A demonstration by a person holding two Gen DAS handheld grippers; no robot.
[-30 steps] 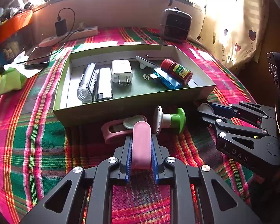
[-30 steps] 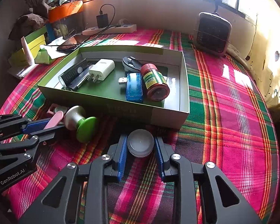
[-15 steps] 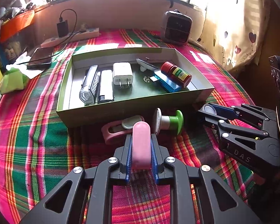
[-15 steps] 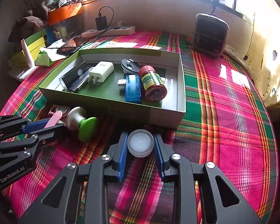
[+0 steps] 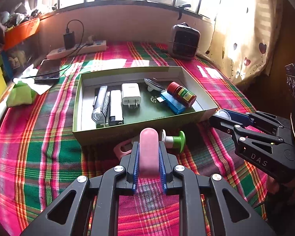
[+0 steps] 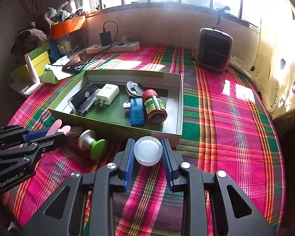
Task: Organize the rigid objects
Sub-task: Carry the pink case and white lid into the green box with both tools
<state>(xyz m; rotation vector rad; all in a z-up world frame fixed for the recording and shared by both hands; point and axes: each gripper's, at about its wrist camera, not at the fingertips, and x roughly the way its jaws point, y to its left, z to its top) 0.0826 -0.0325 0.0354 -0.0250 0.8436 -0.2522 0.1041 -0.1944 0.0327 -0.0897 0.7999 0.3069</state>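
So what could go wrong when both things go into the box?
The round white lid is pinched only at its curved sides by the right gripper, so it might pop out. The box is already crowded. The left gripper with its pink piece might bump the green knob.

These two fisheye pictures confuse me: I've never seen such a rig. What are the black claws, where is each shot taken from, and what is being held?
No robot here: a person holds a two-finger claw in each hand, with a camera on each looking along its fingers. The left claw is shut on a pink oblong piece; its camera also sees the right claw at the side. The right claw is shut on a small clear round jar. Ahead, on the plaid cloth, sits an open green box holding a white charger, a blue USB stick and a red bottle. A green-and-white knob lies outside it.
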